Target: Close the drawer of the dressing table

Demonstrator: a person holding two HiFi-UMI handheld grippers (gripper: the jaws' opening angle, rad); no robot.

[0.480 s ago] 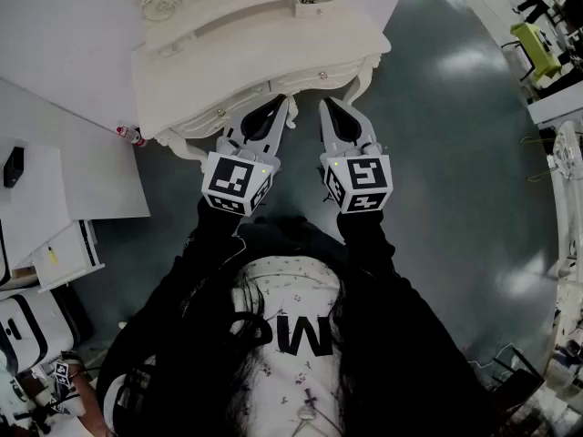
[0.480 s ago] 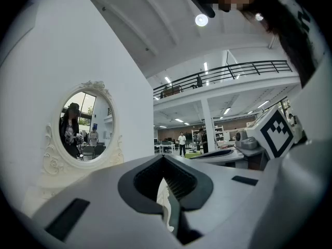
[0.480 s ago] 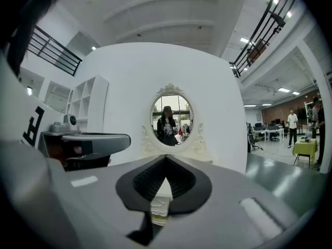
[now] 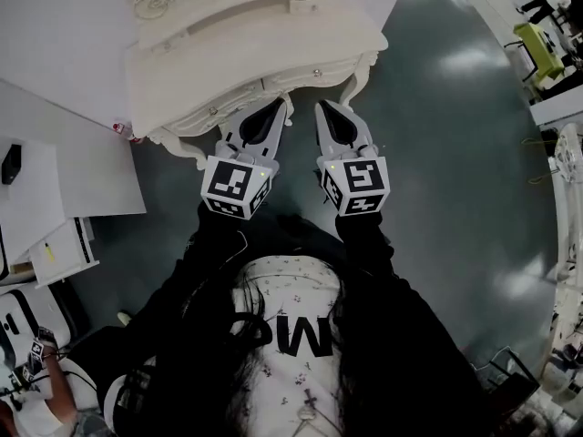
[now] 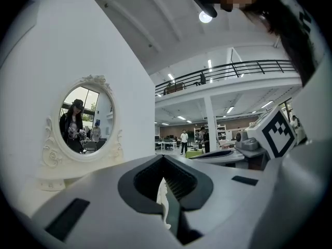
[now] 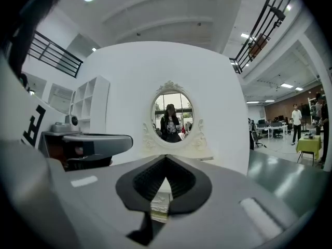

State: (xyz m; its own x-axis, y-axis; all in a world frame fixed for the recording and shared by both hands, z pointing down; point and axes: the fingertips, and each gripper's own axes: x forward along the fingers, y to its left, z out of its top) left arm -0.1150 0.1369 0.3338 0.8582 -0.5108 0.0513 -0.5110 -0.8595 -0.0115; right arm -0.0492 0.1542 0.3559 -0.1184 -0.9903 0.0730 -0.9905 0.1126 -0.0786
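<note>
Little has shifted since half a second ago: the dressing table (image 4: 246, 48) and both claws have slid a shade left together in the head view, keeping the same spacing.

The drawer (image 4: 264, 87) shows as a cream strip with two small knobs (image 4: 316, 72) under the overhang of the table's front edge, straight ahead of you over the dark floor (image 4: 455, 153). Your left claw (image 4: 283, 103) and right claw (image 4: 321, 106) point at that strip side by side, tips right at it. Each claw is clenched with its tips together, gripping nothing. Through the small opening behind the tips you see only a sliver of carved cream trim in the left gripper view (image 5: 164, 160) and the right gripper view (image 6: 166, 160).

Whether the tips actually press the drawer, and whether it sits fully flush, is lost in the shadow beneath the overhang. The mirror (image 6: 173, 115) is cut off at the head view's top edge.
</note>
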